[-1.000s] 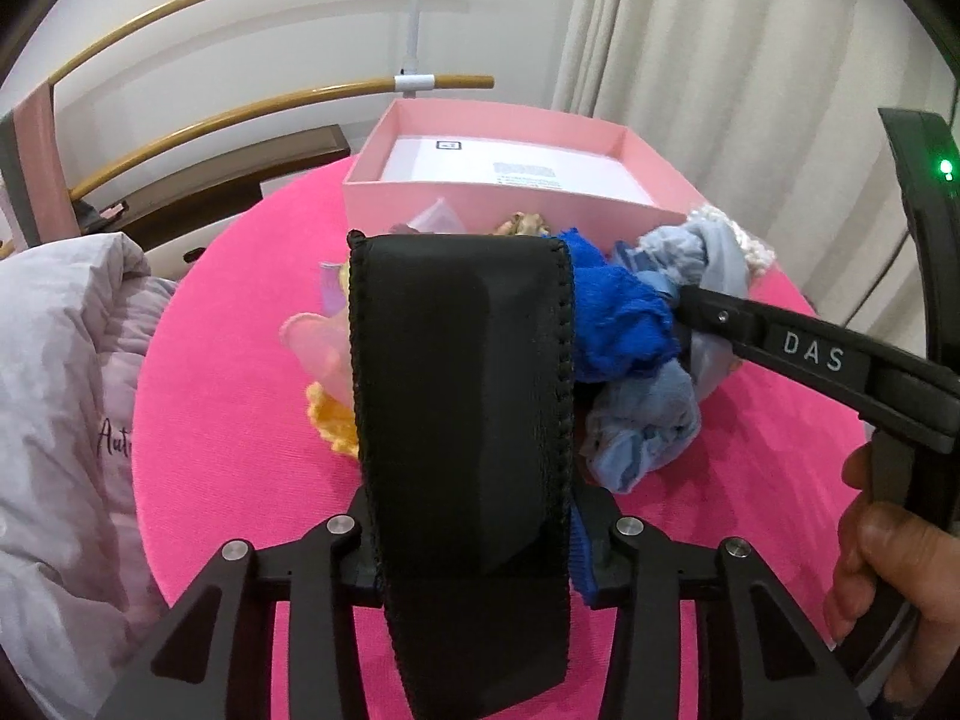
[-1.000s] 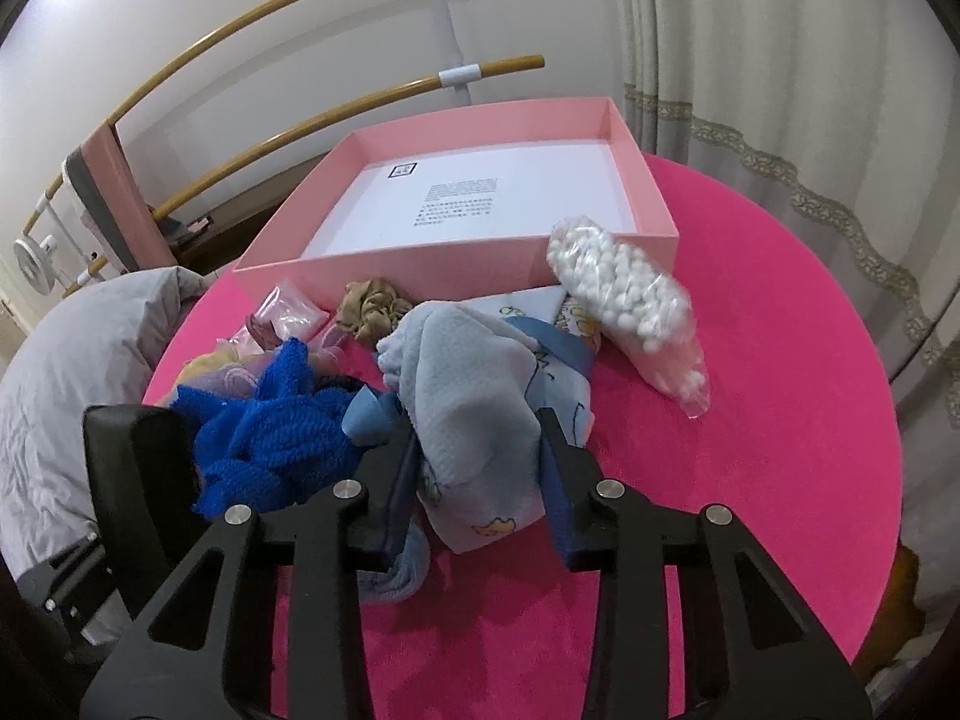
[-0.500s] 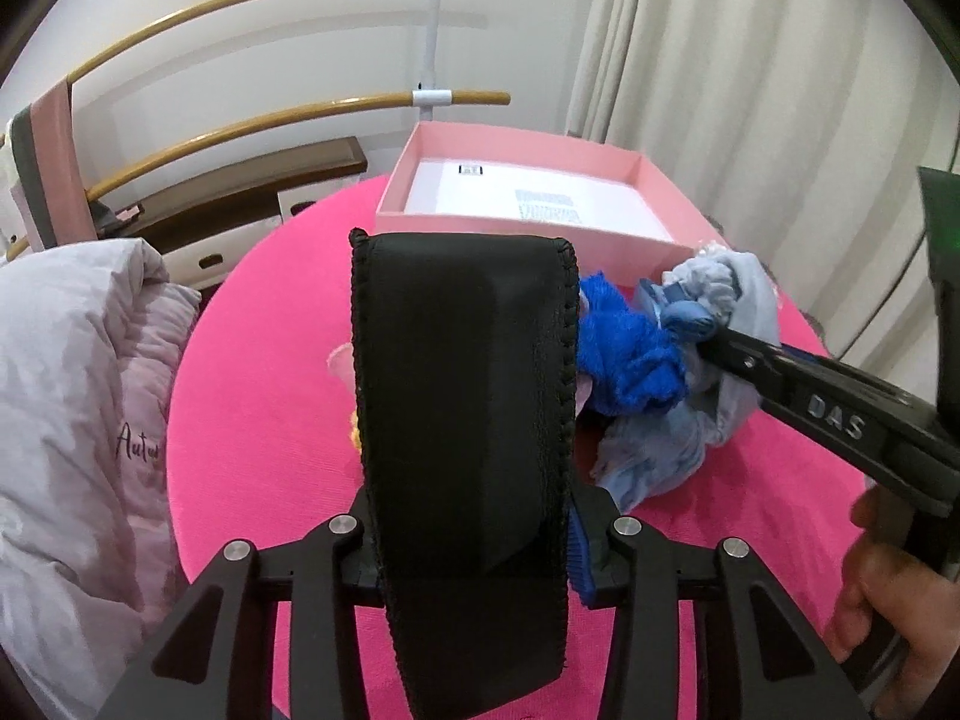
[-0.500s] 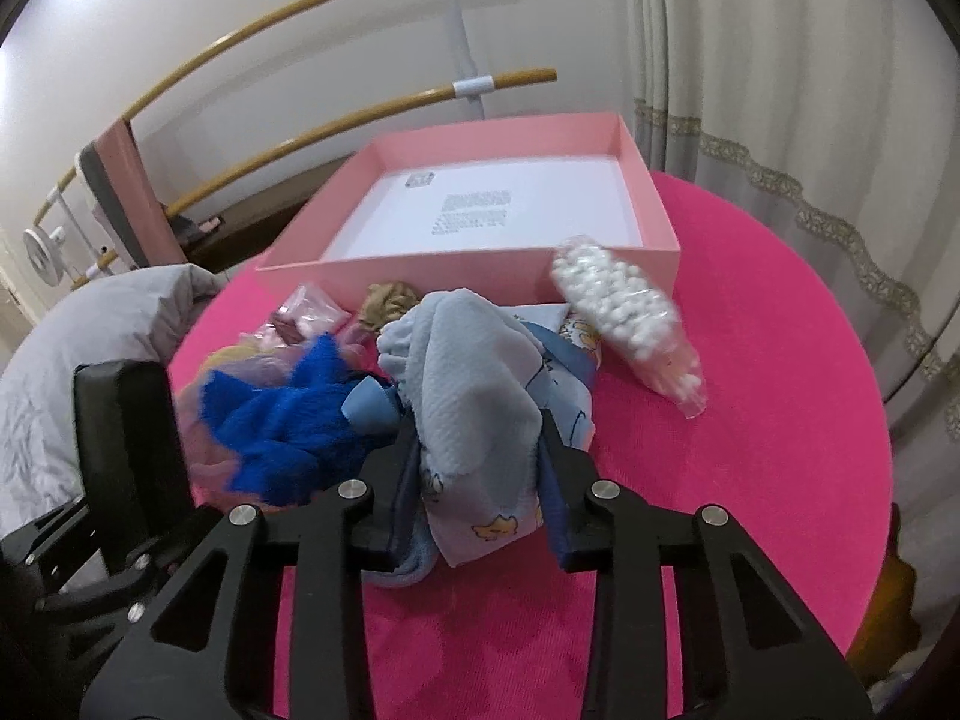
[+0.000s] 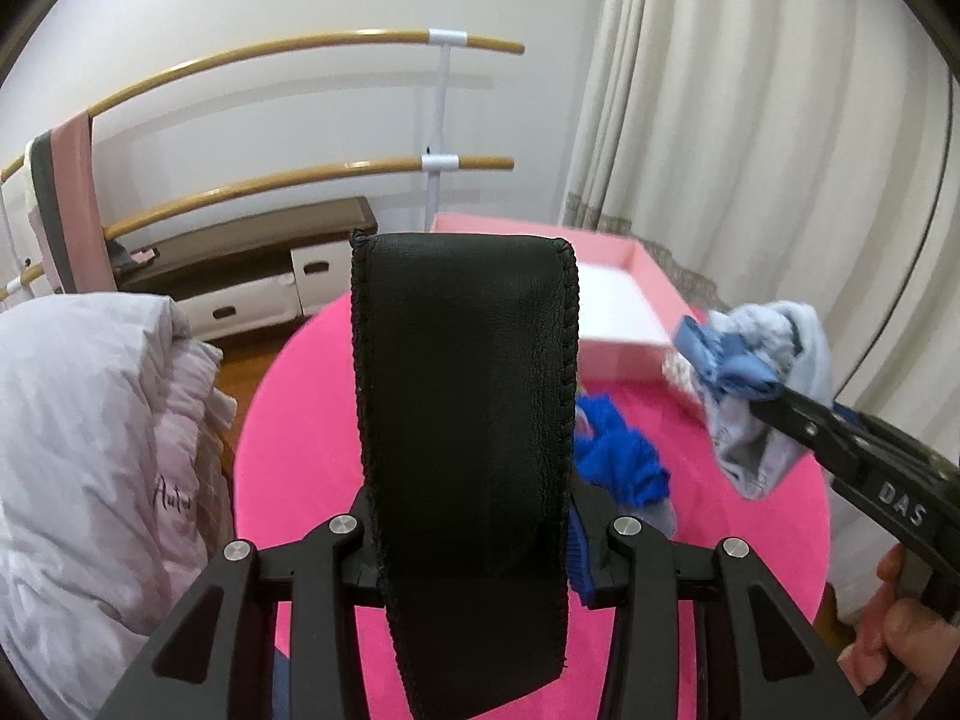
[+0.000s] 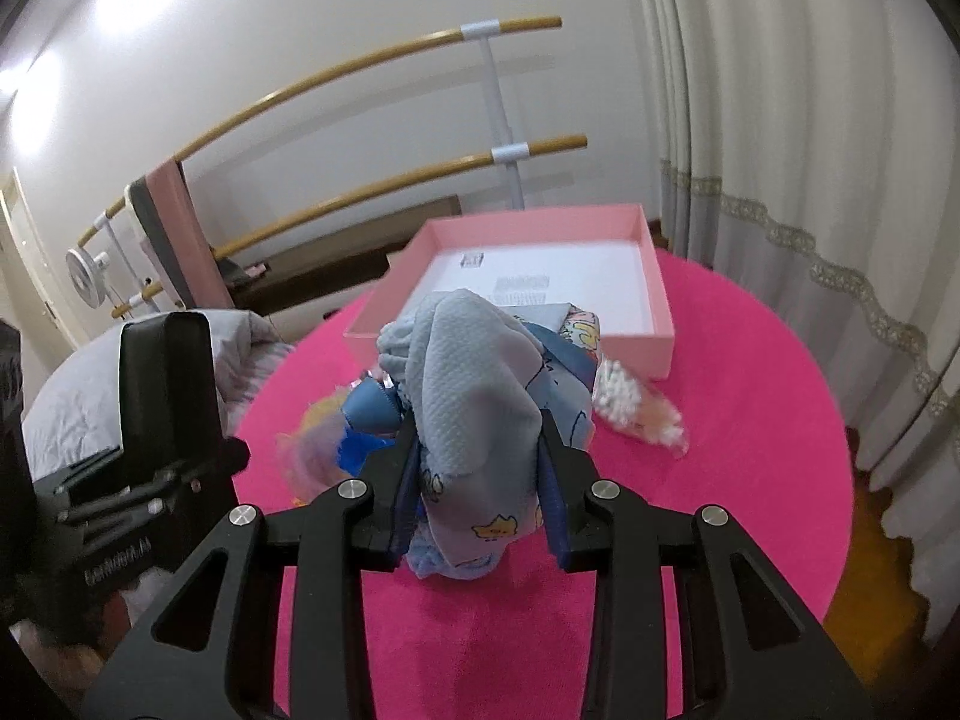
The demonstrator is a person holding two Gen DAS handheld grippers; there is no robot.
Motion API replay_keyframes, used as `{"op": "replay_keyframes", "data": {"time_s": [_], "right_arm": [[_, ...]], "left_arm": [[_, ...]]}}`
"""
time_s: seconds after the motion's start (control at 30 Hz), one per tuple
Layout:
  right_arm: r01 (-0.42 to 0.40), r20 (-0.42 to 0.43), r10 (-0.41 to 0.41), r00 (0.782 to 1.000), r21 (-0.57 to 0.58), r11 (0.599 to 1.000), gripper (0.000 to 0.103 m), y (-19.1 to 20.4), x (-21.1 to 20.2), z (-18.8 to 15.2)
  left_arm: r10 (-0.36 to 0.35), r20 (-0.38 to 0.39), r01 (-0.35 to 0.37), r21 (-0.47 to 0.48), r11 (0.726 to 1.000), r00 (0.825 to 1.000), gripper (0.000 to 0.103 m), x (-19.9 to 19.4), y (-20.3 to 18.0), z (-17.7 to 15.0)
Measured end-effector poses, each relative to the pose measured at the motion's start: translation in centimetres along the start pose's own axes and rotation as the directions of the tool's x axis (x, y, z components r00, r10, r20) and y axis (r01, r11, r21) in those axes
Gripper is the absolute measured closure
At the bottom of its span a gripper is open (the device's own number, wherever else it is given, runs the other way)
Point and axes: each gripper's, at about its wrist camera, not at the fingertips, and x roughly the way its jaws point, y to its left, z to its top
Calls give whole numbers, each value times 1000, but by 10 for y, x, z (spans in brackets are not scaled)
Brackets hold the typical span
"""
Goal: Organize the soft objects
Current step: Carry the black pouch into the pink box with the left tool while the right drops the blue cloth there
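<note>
The right gripper (image 6: 480, 468) is clamped on the pale blue cloth (image 6: 474, 384), held clear of the pile — likely bound for the pink box (image 6: 657, 300) just ahead. The left gripper (image 5: 468, 540) pinches a black pouch (image 5: 465, 420), probably next.

Quick count: one pink box (image 6: 657, 306) on one pink round table (image 6: 750, 420). Two tongs, left (image 5: 465, 480) and right (image 6: 480, 462). Soft stuff: one light blue cloth bundle (image 6: 474, 384), one bright blue knit piece (image 5: 618, 456), one clear bag of white balls (image 6: 630, 405), one black leather pad (image 5: 465, 396), and maybe one yellowish-pink thing (image 6: 312, 438), too blurry to say. Two wooden rails (image 6: 372, 66) behind.
</note>
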Motion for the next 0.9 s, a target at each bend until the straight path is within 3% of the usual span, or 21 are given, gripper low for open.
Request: {"op": "replay_keyframes", "data": {"time_s": [0.17, 0.47, 0.7, 0.9], "right_arm": [[-23, 32, 24, 999, -4, 1000, 71, 2, -14, 12], [-12, 72, 14, 997, -24, 1000, 71, 0, -12, 49], [29, 75, -28, 997, -17, 999, 71, -11, 21, 93], [57, 37, -57, 998, 14, 998, 71, -30, 72, 126]], "left_arm": [[2, 46, -2, 6, 1000, 999, 64, -21, 11, 19], [19, 94, -24, 59, 998, 995, 64, -9, -3, 60], [64, 126, -77, 100, 992, 990, 62, 30, -23, 105], [104, 112, -116, 111, 987, 988, 62, 87, -42, 141]]}}
